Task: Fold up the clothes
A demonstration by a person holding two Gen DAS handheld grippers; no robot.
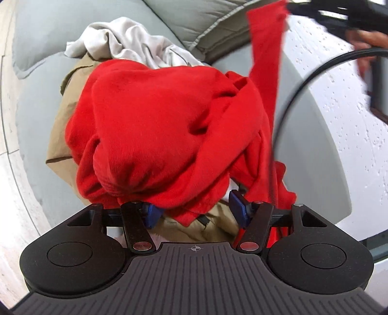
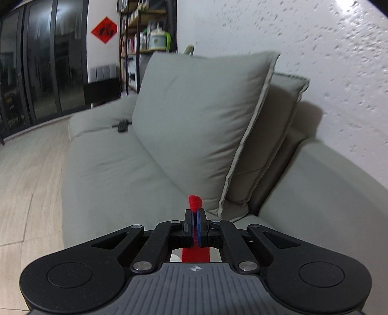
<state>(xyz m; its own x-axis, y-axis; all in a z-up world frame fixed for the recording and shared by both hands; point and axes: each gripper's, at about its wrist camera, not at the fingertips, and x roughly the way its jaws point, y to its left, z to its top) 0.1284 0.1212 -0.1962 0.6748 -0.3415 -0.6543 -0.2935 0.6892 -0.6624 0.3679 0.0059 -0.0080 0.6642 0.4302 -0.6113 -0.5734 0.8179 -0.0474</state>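
A bunched red garment point(image 1: 150, 126) lies heaped on a grey sofa point(image 1: 34, 101), filling the middle of the left wrist view. My left gripper point(image 1: 195, 210) stands open at its near edge. The blue pads point(image 1: 238, 209) are wide apart, the red hem hangs between them, and neither pad visibly presses on it. One strip of the garment rises to the top right, where my right gripper point(image 1: 298, 9), blurred, holds its end. In the right wrist view the right gripper point(image 2: 196, 215) is shut on a fold of the red garment point(image 2: 194, 202), whose tip pokes out past the pads.
A beige garment point(image 1: 60, 135) and a white one point(image 1: 126, 46) lie under and behind the red heap. Grey back cushions point(image 2: 198, 121) lean against a white textured wall point(image 2: 327, 60). A black cable point(image 1: 303, 80) hangs at the right. A small black object point(image 2: 122, 126) rests on the far seat.
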